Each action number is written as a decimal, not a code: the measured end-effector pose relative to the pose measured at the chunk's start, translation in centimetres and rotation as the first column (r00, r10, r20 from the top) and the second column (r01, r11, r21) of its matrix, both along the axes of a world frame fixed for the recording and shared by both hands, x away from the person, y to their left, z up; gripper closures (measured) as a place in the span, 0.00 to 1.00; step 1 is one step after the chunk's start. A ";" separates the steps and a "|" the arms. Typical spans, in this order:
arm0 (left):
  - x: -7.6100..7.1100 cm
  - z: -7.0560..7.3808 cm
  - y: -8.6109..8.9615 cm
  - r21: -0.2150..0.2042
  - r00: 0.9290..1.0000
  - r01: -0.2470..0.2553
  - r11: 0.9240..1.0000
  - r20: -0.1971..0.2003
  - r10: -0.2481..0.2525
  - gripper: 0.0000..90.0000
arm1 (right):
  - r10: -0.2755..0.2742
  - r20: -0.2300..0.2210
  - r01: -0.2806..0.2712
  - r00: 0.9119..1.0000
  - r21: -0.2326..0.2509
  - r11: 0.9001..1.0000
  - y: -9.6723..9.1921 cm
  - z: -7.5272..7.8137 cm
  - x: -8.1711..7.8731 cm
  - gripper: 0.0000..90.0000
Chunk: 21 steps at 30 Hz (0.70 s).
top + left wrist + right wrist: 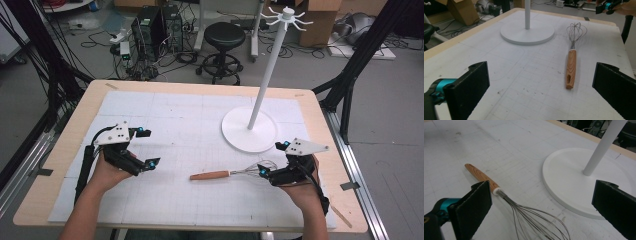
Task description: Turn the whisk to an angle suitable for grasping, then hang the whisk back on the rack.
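A whisk (220, 174) with a wooden handle (571, 68) and wire head (534, 220) lies flat on the white gridded mat (175, 125), handle pointing left. My right gripper (272, 159) is open at the whisk's wire end, its jaws wide apart on either side of the head (541, 205), nothing between them gripped. My left gripper (148, 147) is open over the mat's left part, well short of the handle; the left gripper view has its jaws (541, 87) wide apart, with the whisk ahead to the right.
A white hook stand (249, 130) with a round base (574, 175) and tall pole stands just behind the whisk at the mat's right. The wooden table edge (65, 150) frames the mat. A stool (224, 37), boxes and cables are on the floor beyond.
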<state>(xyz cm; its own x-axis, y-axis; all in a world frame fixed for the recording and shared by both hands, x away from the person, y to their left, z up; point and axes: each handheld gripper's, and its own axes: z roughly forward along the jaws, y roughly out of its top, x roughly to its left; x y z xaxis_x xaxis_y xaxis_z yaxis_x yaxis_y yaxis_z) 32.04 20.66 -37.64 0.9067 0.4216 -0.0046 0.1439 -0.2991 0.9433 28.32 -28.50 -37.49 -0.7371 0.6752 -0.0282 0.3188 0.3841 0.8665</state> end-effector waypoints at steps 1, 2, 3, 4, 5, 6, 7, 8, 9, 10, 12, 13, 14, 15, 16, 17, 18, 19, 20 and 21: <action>0.1 0.0 0.0 -0.001 1.000 0.003 1.000 -0.001 -0.003 0.02 | 0.002 -0.001 -0.002 1.000 -0.003 1.000 0.1 0.0 -0.1 0.02; 0.2 0.0 0.0 -0.006 1.000 0.006 1.000 -0.003 -0.006 0.02 | 0.004 0.001 -0.004 1.000 -0.004 1.000 0.1 0.0 -0.1 0.02; 0.2 0.0 0.0 -0.009 1.000 0.004 1.000 -0.003 -0.004 0.02 | 0.004 -0.004 -0.004 1.000 -0.003 1.000 0.2 0.0 -0.1 0.02; 0.3 0.1 0.1 -0.015 1.000 0.005 1.000 -0.003 -0.005 0.02 | 0.006 -0.006 -0.006 1.000 -0.012 1.000 0.3 -0.1 -0.2 0.02; 0.4 0.1 0.1 -0.017 1.000 0.005 1.000 -0.003 -0.005 0.02 | 0.004 -0.010 -0.004 1.000 -0.012 1.000 0.3 -0.1 -0.2 0.02; 0.4 0.1 0.1 -0.018 1.000 0.004 1.000 -0.004 -0.004 0.02 | 0.004 -0.010 -0.004 1.000 -0.012 1.000 0.3 -0.1 -0.2 0.02; 0.3 0.1 0.2 -0.017 1.000 0.001 1.000 -0.007 -0.002 0.02 | 0.004 -0.010 -0.004 1.000 -0.013 1.000 0.4 -0.1 -0.2 0.02; 0.3 0.1 0.2 -0.015 1.000 0.001 1.000 -0.006 -0.001 0.02 | 0.008 -0.013 -0.008 1.000 -0.012 1.000 0.5 -0.2 -0.2 0.02; 0.2 0.2 0.2 -0.018 1.000 0.000 1.000 -0.004 0.000 0.02 | 0.015 -0.013 -0.015 1.000 -0.016 1.000 0.7 -0.2 -0.1 0.02; 0.1 0.3 0.3 -0.018 1.000 0.001 1.000 0.002 -0.001 0.02 | 0.020 -0.012 -0.020 1.000 -0.022 1.000 0.8 -0.2 -0.1 0.02; -0.1 0.3 0.2 -0.009 1.000 0.002 1.000 0.005 -0.002 0.02 | 0.031 -0.012 -0.032 0.999 -0.028 0.999 1.2 -0.1 0.1 0.02; -0.2 0.3 0.2 0.000 1.000 0.003 1.000 0.006 -0.003 0.02 | 0.036 -0.009 -0.036 0.999 -0.030 0.999 1.3 -0.1 0.1 0.02; -0.2 0.2 0.1 0.007 1.000 0.002 1.000 0.004 -0.002 0.02 | 0.041 -0.008 -0.041 0.999 -0.031 0.999 1.4 0.0 0.2 0.02; -0.2 0.2 0.1 0.009 1.000 0.000 1.000 0.002 0.000 0.02 | 0.047 -0.007 -0.047 0.999 -0.032 0.998 1.7 0.0 0.3 0.02; -0.2 0.2 0.1 0.010 1.000 0.000 1.000 0.002 0.000 0.02 | 0.054 -0.009 -0.054 0.999 -0.037 0.998 1.9 0.0 0.3 0.02; -0.2 0.1 0.1 0.009 1.000 -0.002 1.000 0.001 0.002 0.02 | 0.058 -0.013 -0.058 0.998 -0.042 0.997 2.1 0.0 0.3 0.02; -0.1 0.1 0.2 0.009 1.000 -0.002 1.000 0.000 0.002 0.02 | 0.064 -0.014 -0.065 0.998 -0.045 0.997 2.3 0.0 0.4 0.02; -0.1 0.1 0.2 0.007 1.000 -0.001 1.000 -0.001 0.001 0.02 | 0.083 -0.022 -0.084 0.996 -0.054 0.995 2.7 -0.1 0.4 0.02; 0.0 0.1 0.2 0.005 1.000 0.000 1.000 0.000 0.000 0.02 | 0.087 -0.024 -0.088 0.996 -0.057 0.994 2.8 -0.1 0.5 0.02; 0.0 0.1 0.2 0.003 1.000 0.000 1.000 -0.002 0.000 0.02 | 0.087 -0.024 -0.088 0.996 -0.057 0.994 2.8 -0.1 0.5 0.02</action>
